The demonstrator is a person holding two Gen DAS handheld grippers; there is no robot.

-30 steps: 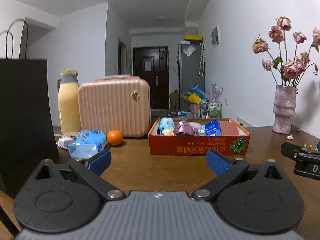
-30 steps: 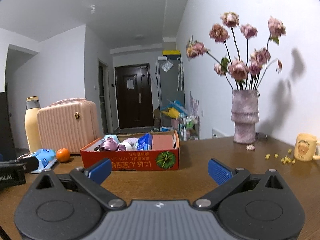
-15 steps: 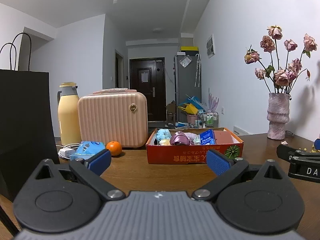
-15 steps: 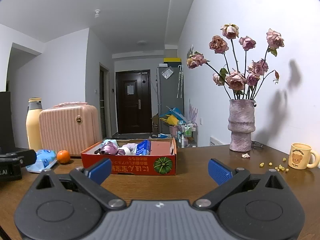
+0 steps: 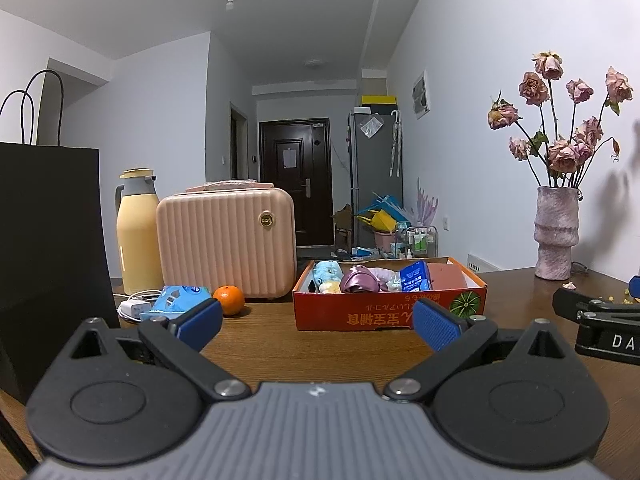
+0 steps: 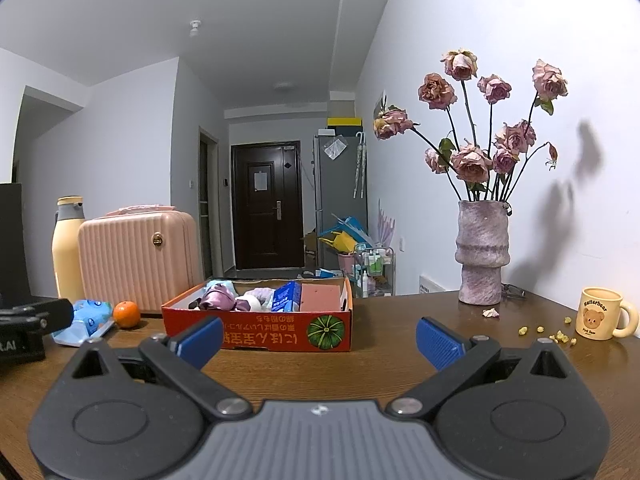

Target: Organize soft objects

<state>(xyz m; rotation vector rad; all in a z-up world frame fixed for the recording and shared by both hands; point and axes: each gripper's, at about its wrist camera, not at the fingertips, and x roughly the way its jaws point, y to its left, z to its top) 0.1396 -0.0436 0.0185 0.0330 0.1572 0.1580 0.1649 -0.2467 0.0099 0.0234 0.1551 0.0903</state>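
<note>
An orange cardboard box [image 5: 390,316] [image 6: 260,326] stands mid-table. It holds a blue plush toy [image 5: 326,274], a purple satin cloth [image 5: 358,280] [image 6: 218,300], a blue packet [image 5: 414,276] [image 6: 286,296] and a red-brown block [image 6: 320,297]. A blue tissue pack [image 5: 176,300] [image 6: 90,318] lies on the table left of the box. My left gripper [image 5: 316,326] is open and empty, well short of the box. My right gripper [image 6: 318,338] is also open and empty, facing the box front. Each gripper's body shows at the edge of the other's view.
A pink ribbed case [image 5: 226,242], yellow flask [image 5: 136,236], orange [image 5: 228,300] and white charger [image 5: 134,308] sit left of the box. A black paper bag [image 5: 48,264] stands at far left. A vase of dried roses [image 6: 482,256], a bear mug [image 6: 602,312] and scattered crumbs occupy the right.
Both grippers have drawn back and tilted up; the box looks smaller and farther. Both stayed open and empty.
</note>
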